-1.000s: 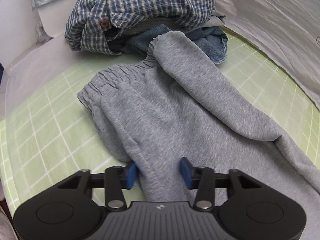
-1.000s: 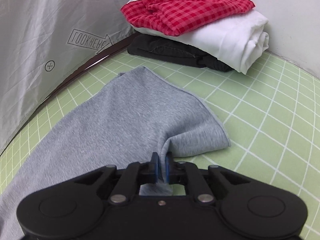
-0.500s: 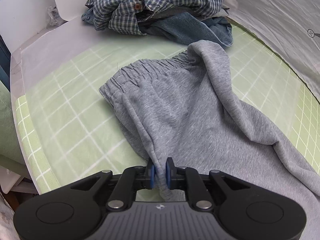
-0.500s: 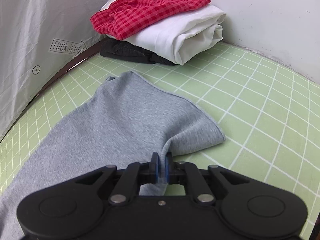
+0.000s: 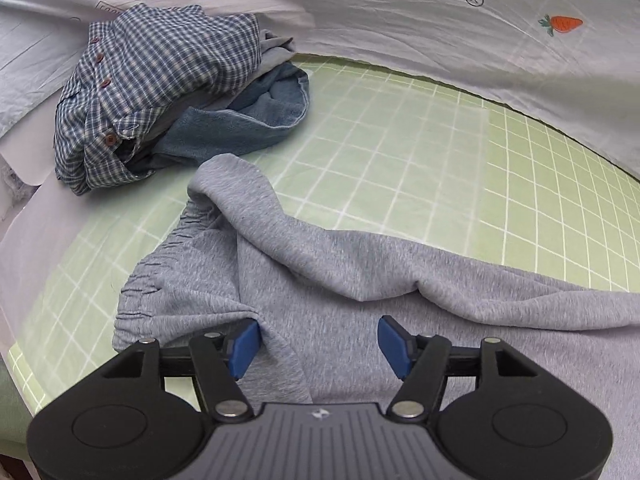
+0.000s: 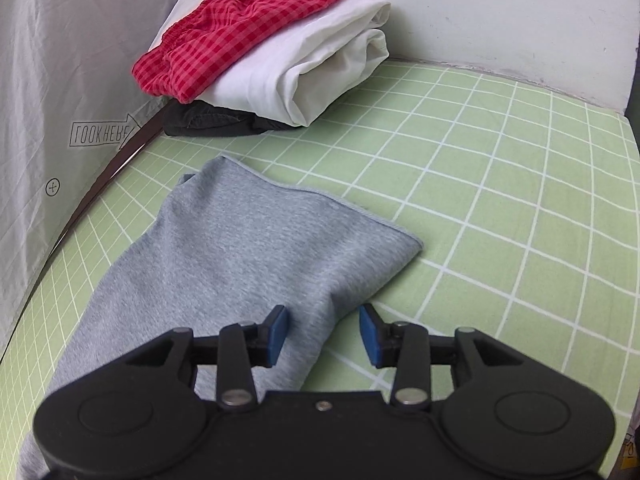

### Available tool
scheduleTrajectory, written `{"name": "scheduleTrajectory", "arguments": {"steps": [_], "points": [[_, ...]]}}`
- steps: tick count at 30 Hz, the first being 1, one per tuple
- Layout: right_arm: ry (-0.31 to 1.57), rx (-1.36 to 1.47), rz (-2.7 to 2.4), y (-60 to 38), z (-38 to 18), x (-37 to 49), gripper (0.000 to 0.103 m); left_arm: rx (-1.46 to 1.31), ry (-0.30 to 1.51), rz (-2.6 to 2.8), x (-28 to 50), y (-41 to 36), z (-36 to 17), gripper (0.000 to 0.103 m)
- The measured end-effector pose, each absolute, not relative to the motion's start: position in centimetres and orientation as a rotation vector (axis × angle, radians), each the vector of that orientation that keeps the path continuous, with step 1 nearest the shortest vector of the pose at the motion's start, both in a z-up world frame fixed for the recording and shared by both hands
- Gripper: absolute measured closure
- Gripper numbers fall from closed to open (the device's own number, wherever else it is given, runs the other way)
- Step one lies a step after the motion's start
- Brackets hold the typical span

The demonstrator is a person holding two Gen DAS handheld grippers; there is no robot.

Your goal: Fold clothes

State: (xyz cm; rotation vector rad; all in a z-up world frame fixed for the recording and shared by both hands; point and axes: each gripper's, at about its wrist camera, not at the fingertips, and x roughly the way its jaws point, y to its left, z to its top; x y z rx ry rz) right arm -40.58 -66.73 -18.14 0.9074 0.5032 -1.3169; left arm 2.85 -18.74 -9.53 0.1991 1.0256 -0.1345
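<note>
On the green grid mat (image 5: 400, 160) my grey sweatpants (image 5: 320, 272) lie lengthwise, waistband rumpled near my left gripper (image 5: 318, 346), leg ends by my right gripper (image 6: 322, 334). Both stand spread wide, holding nothing. I judge the ridge of bunched cloth could get creased in if I fold over it.

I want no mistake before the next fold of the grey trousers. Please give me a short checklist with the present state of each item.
1. Left tongs open and free of cloth: ok.
2. Right tongs open, released: ok.
3. Grey trousers lying flat: not ok, a ridge runs across near the waistband.
4. Trouser leg end smooth on the green mat: ok.
5. Folded stack apart from the trousers: ok.
6. Unfolded pile touching the waistband: cannot tell.
</note>
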Motion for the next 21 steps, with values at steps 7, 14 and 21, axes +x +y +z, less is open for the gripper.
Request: {"name": "scheduleTrajectory", "arguments": {"steps": [7, 14, 21], "points": [[0.562, 0.849, -1.301, -67.5, -18.2, -39.8, 0.059, 0.236, 1.034, -0.066, 3.4, -18.9, -9.2, 0.034], [0.624, 0.788, -1.286, -68.3, -18.2, -38.9, 0.050, 0.463, 1.013, -0.183, 1.6, -23.0, -7.9, 0.027], [0.629, 0.756, -1.293, -67.8, -18.4, -38.7, 0.050, 0.597, 1.002, -0.435, 0.8, -28.3, -9.6, 0.020]]}}
